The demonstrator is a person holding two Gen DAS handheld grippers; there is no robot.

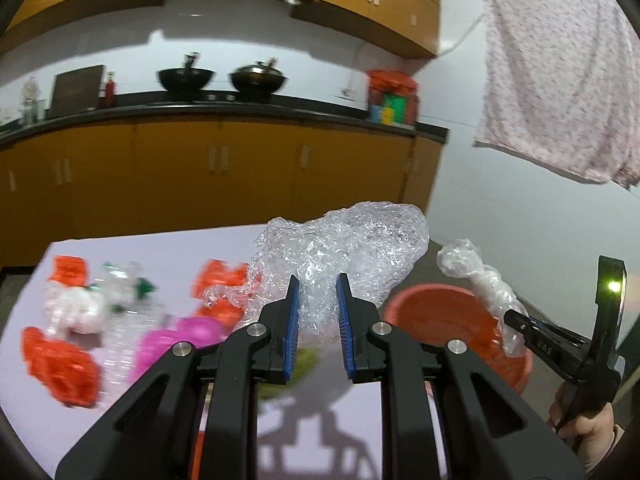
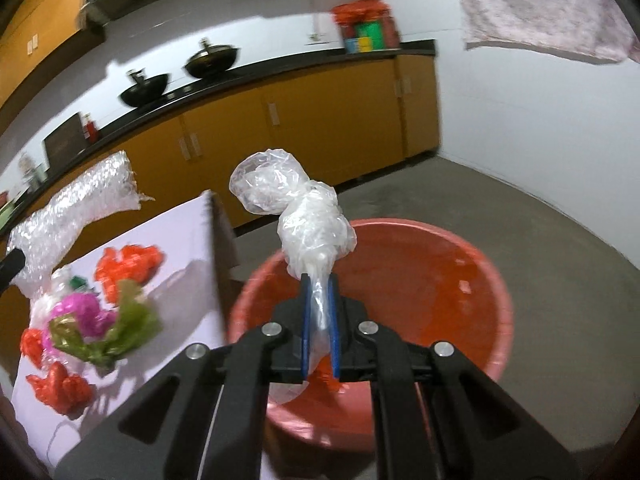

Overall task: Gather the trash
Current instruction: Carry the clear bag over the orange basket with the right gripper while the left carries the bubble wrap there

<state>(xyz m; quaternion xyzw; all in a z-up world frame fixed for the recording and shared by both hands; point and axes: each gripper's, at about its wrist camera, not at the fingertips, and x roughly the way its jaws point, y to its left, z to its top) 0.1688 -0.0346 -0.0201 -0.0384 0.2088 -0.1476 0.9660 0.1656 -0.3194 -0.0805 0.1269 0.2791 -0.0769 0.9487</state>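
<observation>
1. On the left half of the white table (image 1: 224,248), loose trash lies scattered: orange-red crumpled pieces (image 1: 60,364) at 8 o'clock in the left wrist view, a crushed clear bottle (image 1: 120,312) just beside them, and a pink wad (image 1: 176,340) toward the centre. All are blurred.
2. The left gripper (image 1: 318,320) is clamped on a large sheet of bubble wrap (image 1: 340,248); the wrap is pinched between the blue pads (image 1: 293,332) and billows up toward 12 o'clock, clear of the table top.
3. A green scrap (image 2: 128,332) lies under the left gripper; in the right wrist view it sits at 8 o'clock beside the pink wad.
4. The red basin (image 2: 472,280) stands on the grey floor just beside the table's right edge, at 4 o'clock in the left wrist view. Its inside looks wet or glossy; I cannot tell what lies in it.
5. The right gripper (image 2: 320,320) is closed tight on a twisted clear plastic bag (image 2: 304,216). The bag's neck is squeezed between the 2 blue pads, and its puffed end stands up toward 11 o'clock, above the basin's near rim.
6. At 4 o'clock in the left wrist view, a hand (image 1: 580,424) grips the right gripper's handle.
7. Behind, 2 black woks (image 1: 184,78) sit on the dark counter above yellow cabinets, and a pale patterned cloth (image 1: 560,80) hangs at 2 o'clock.
</observation>
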